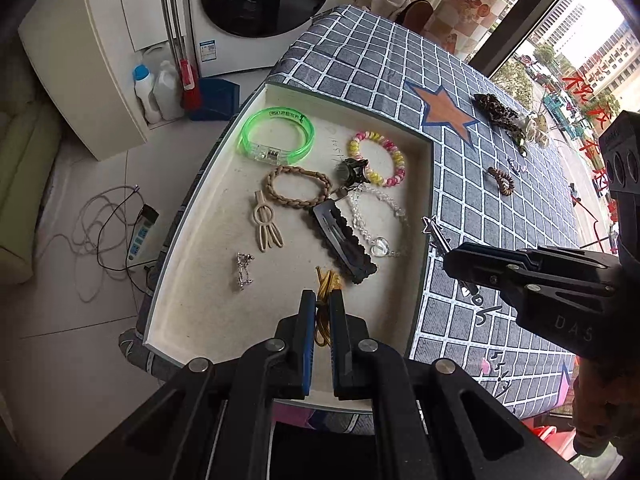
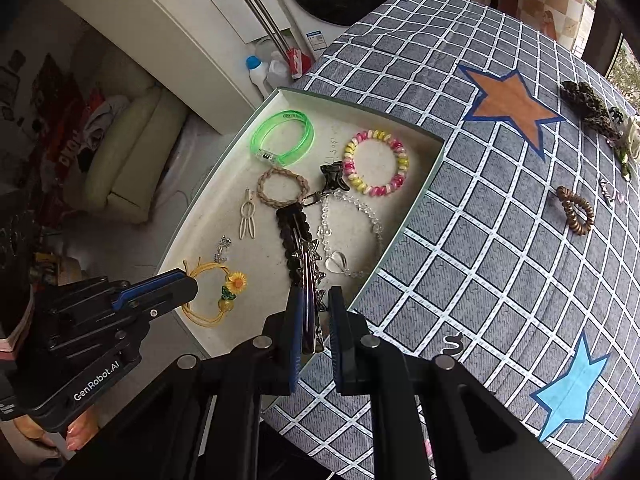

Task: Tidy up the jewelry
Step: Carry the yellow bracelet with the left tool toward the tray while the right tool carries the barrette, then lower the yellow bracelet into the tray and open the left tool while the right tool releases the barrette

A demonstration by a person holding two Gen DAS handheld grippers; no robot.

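A shallow cream tray point(image 1: 192, 304) point(image 2: 224, 312) lies at the table's left edge and holds several pieces of jewelry. My left gripper point(image 1: 323, 300) point(image 2: 188, 280) is shut on a yellow cord bracelet with a sunflower charm point(image 1: 326, 280) point(image 2: 234, 282) and holds it over the tray's near end. My right gripper point(image 2: 314, 294) point(image 1: 450, 258) is shut on a silver star hair clip point(image 2: 308, 264) point(image 1: 434, 230) above the tray's right rim. In the tray lie a green bangle point(image 1: 276, 136), a braided hair tie point(image 1: 298, 190), a pink-yellow coil tie point(image 1: 380, 158) and a black scalloped clip point(image 1: 344, 240).
On the checked tablecloth point(image 2: 480, 240) lie a brown coil hair tie point(image 2: 576, 210), a leopard scrunchie point(image 2: 588, 108) and small pieces at the far right. A washing machine point(image 1: 256, 8), bottles and cables are on the floor to the left.
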